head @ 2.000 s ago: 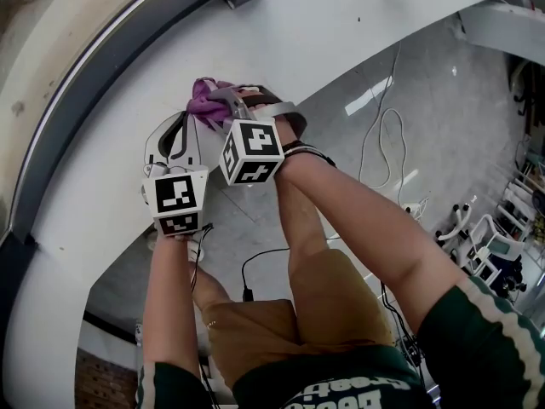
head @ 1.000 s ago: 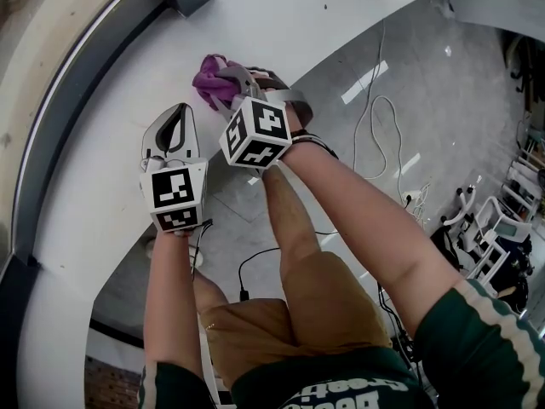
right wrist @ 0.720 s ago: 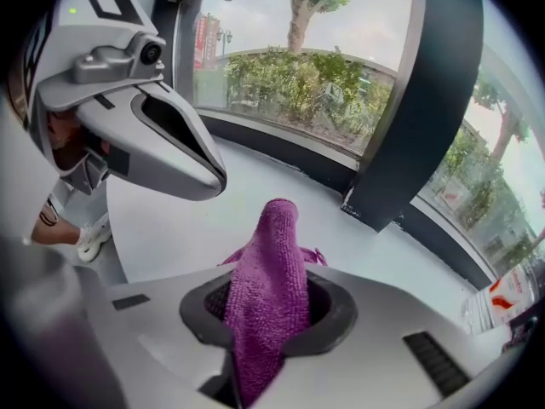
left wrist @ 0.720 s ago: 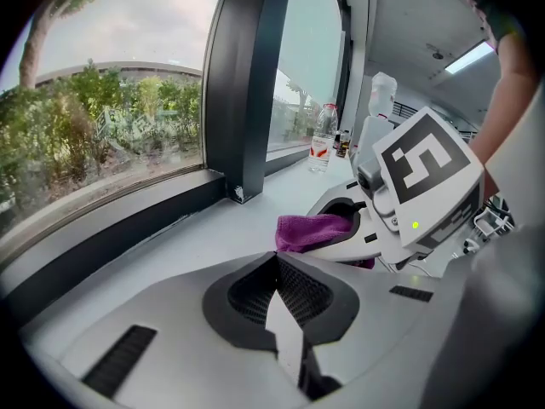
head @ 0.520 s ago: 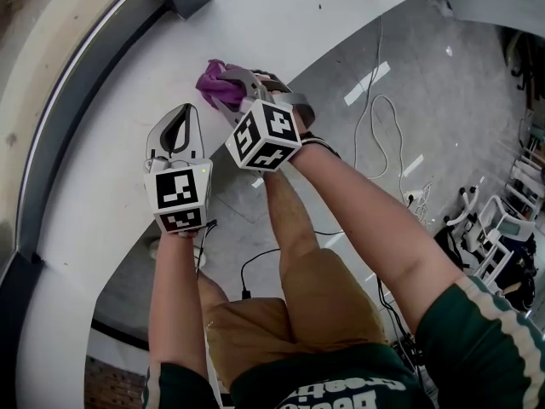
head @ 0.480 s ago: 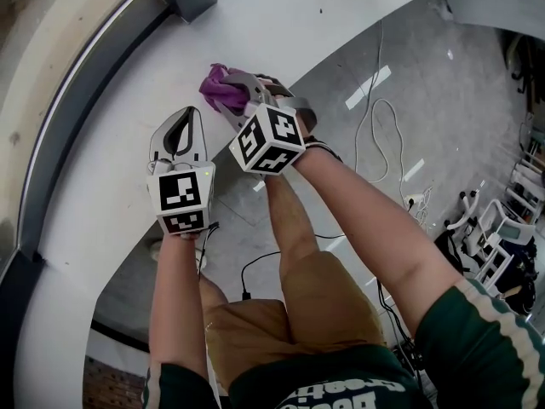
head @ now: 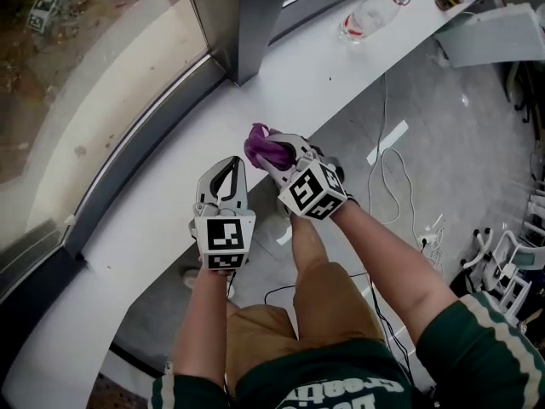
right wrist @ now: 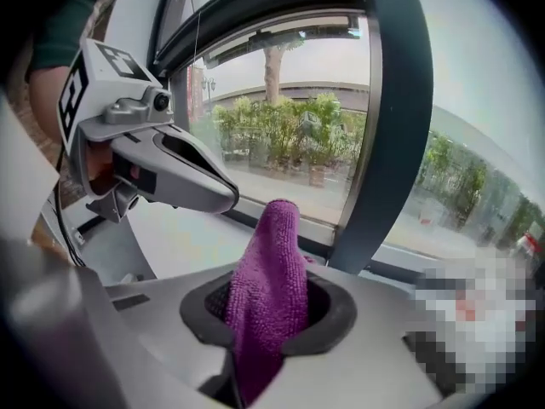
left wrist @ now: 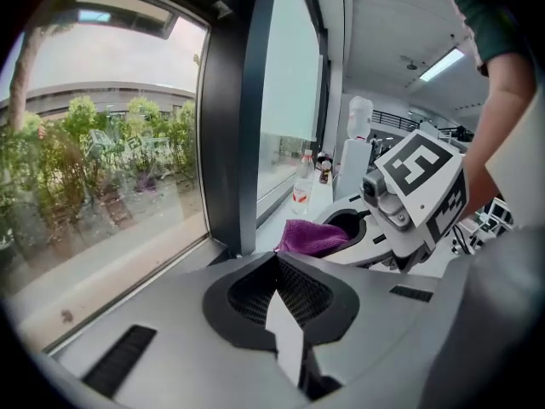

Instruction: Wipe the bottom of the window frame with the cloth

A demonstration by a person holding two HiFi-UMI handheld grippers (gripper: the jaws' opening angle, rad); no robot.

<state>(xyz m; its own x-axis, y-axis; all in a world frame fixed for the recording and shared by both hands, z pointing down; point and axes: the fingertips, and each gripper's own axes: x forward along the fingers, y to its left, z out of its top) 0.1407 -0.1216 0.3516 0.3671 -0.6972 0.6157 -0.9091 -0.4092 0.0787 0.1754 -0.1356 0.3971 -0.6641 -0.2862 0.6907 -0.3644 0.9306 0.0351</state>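
A purple cloth (head: pixel 264 146) is pinched in my right gripper (head: pixel 274 155), which is shut on it over the white sill (head: pixel 153 220). In the right gripper view the cloth (right wrist: pixel 277 254) sticks up out of the jaws toward the glass, near the dark vertical post (right wrist: pixel 396 126). My left gripper (head: pixel 228 162) is shut and empty, just left of the right one and above the sill. The dark bottom rail of the window frame (head: pixel 140 164) runs along the sill's far side. The left gripper view shows the cloth (left wrist: pixel 311 235) ahead and to the right.
A clear plastic bottle (head: pixel 364 15) lies on the sill beyond the dark post (head: pixel 243 24). Cables (head: pixel 387 139) trail on the grey floor under the sill's near edge. Glass (head: pixel 77 83) fills the far left.
Both grippers have moved along the sill toward the vertical post, which now shows with the glass. The right gripper still holds the cloth and the left stays shut.
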